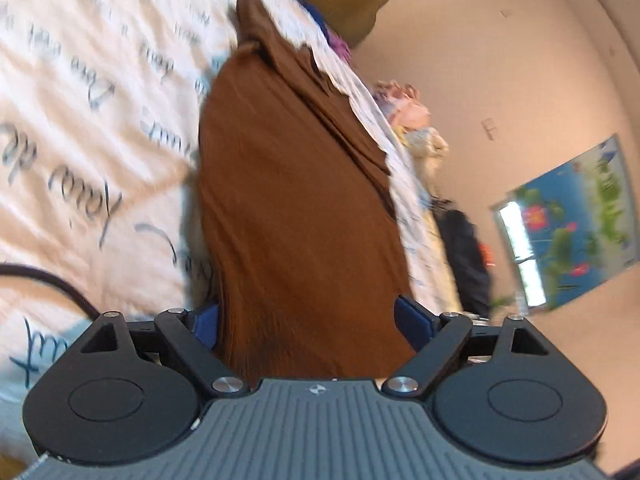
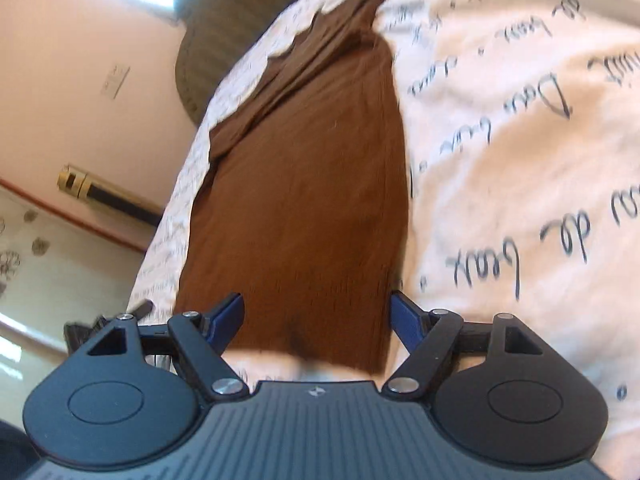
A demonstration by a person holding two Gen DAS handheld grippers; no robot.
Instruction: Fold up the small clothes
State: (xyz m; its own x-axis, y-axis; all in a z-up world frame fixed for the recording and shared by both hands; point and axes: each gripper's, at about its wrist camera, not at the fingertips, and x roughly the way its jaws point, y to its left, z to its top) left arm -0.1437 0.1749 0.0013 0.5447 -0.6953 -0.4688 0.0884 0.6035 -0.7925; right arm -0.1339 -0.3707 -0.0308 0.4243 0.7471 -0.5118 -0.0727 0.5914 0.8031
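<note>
A brown ribbed garment lies lengthwise on a white bedspread with script lettering, its far end bunched into folds. My left gripper is open, and the near end of the cloth runs between its blue pads, which stand wide apart. In the right wrist view the same brown garment stretches away over the bedspread. My right gripper is open too, astride the garment's near edge. A small gap shows beside its right pad. Both views are motion-blurred.
A heap of pale and pink clothes and a dark garment lie past the bed's edge. A black cable crosses the bedspread. An olive woven basket stands near the pink wall, and the floor lies beyond that edge.
</note>
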